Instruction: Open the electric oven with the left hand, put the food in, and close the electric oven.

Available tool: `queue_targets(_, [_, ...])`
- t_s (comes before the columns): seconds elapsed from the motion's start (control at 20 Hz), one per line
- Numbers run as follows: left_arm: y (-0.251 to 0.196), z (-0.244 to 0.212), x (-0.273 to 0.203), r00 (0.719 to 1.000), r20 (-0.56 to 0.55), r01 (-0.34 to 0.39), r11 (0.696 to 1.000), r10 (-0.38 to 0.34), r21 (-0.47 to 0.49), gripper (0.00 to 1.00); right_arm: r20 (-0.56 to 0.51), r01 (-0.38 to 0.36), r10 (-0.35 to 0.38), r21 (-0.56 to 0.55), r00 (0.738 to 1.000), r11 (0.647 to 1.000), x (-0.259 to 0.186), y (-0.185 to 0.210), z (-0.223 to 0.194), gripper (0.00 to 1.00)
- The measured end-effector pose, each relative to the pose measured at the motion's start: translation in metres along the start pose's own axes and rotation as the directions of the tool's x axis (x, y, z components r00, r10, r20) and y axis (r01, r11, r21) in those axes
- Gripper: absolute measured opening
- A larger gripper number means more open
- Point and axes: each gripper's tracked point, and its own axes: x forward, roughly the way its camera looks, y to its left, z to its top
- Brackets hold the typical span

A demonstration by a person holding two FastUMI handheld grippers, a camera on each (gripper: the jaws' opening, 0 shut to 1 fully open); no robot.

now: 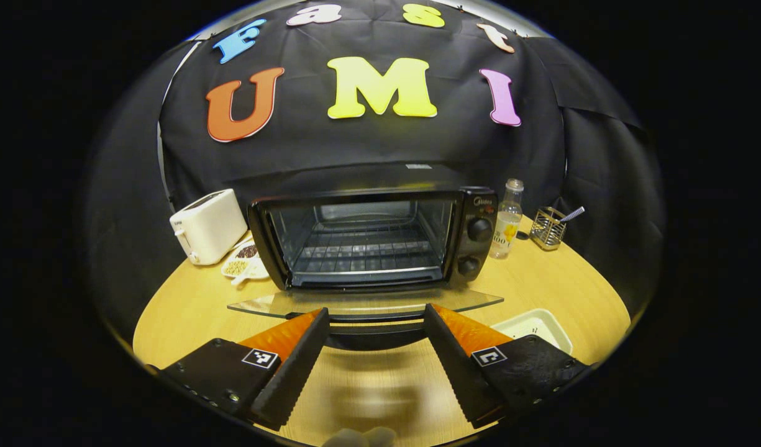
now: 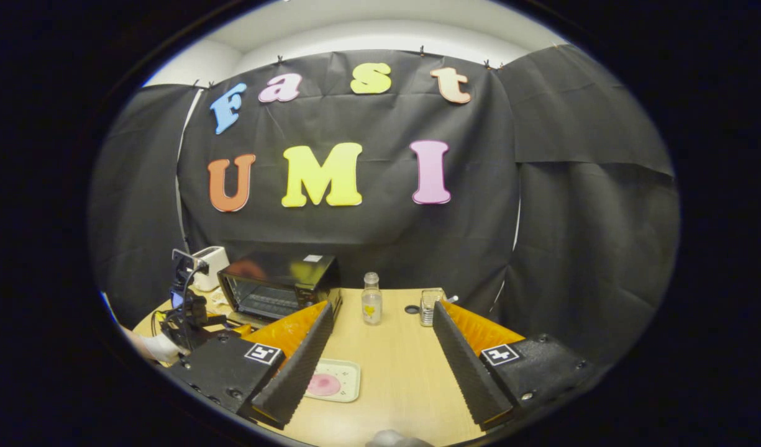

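Note:
The black electric oven [image 1: 380, 239] stands at the back of the wooden table, its glass door [image 1: 361, 303] lowered flat and the wire rack [image 1: 361, 251] inside bare. My left gripper [image 1: 375, 313] is open, with the door's dark handle [image 1: 374, 332] lying between its fingertips and untouched. A pale tray [image 2: 349, 372] holding a pink piece of food [image 2: 323, 385] rests on the table below my right gripper [image 2: 383, 307], which hovers open and holds nothing. In the right gripper view the oven [image 2: 281, 282] is at the left, with the other gripper [image 2: 187, 310] and a hand [image 2: 156, 347] before it.
A white toaster [image 1: 207, 225] and a small dish of beans [image 1: 243, 261] sit left of the oven. A clear bottle [image 1: 507, 220] and a wire holder with a utensil [image 1: 549, 226] stand to its right. The tray's white corner [image 1: 532, 326] lies near the open door.

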Motion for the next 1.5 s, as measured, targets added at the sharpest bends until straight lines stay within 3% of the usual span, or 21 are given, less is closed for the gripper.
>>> queue_targets(0.7, [-0.005, -0.078, 0.01, 0.984, -0.176, 0.003, 1.0, -0.007, -0.026, 0.97, -0.064, 0.034, -0.035, -0.017, 0.997, 0.999, -0.012, 0.003, -0.031, 1.0])
queue_targets(1.05, [-0.007, -0.087, 0.014, 0.969, -0.248, 0.003, 1.0, -0.01, -0.029, 0.97, -0.117, 0.049, -0.049, -0.003, 0.992, 0.999, -0.012, -0.005, -0.057, 1.0])
queue_targets(1.3, [-0.007, -0.075, 0.007, 0.979, -0.202, 0.014, 0.999, -0.023, -0.048, 0.96, -0.159, 0.014, -0.013, 0.008, 0.987, 1.0, -0.003, -0.003, -0.075, 1.0])
queue_targets(1.5, [0.01, -0.046, -0.021, 0.995, -0.094, -0.02, 0.999, 0.017, -0.028, 0.96, -0.235, -0.026, 0.031, 0.024, 0.971, 0.999, 0.019, 0.001, -0.107, 1.0])
